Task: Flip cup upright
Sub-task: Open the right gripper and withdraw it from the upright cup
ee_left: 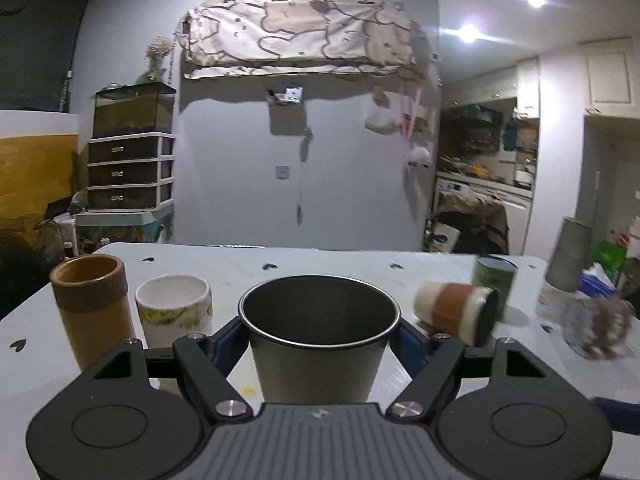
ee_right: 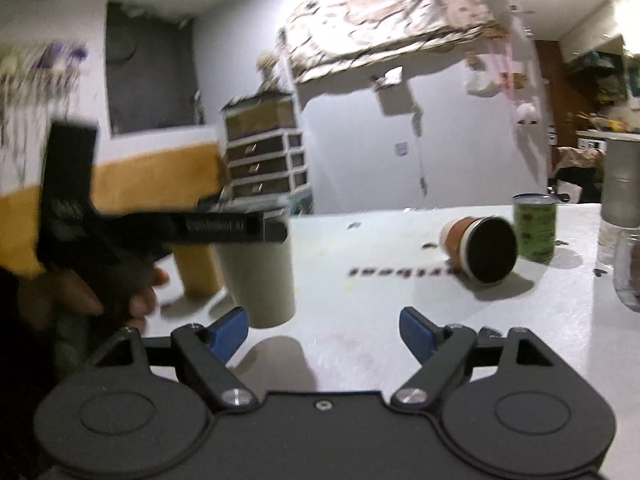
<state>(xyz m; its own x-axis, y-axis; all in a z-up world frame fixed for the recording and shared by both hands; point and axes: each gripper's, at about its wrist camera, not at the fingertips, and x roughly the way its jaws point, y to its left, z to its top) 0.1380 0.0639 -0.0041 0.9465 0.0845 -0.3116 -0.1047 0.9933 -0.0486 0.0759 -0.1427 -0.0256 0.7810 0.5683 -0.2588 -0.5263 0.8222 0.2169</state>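
Observation:
A grey metal cup (ee_left: 318, 332) stands upright, mouth up, between the blue pads of my left gripper (ee_left: 320, 340), which is shut on it. In the right wrist view the same cup (ee_right: 264, 280) shows pale, standing on the white table (ee_right: 360, 280), with the left gripper (ee_right: 276, 228) around its top. A white cup with a brown sleeve and black lid (ee_left: 456, 308) lies on its side to the right; it also shows in the right wrist view (ee_right: 478, 250). My right gripper (ee_right: 322, 334) is open and empty, low over the table, nearer than the lying cup.
A tan cardboard tube (ee_left: 90, 308) and a white patterned cup (ee_left: 174, 308) stand left of the held cup. A green can (ee_right: 536, 226), a grey tumbler (ee_right: 622, 184) and a clear glass (ee_right: 630, 268) stand at the right. The table's far edge (ee_left: 280, 246) lies beyond.

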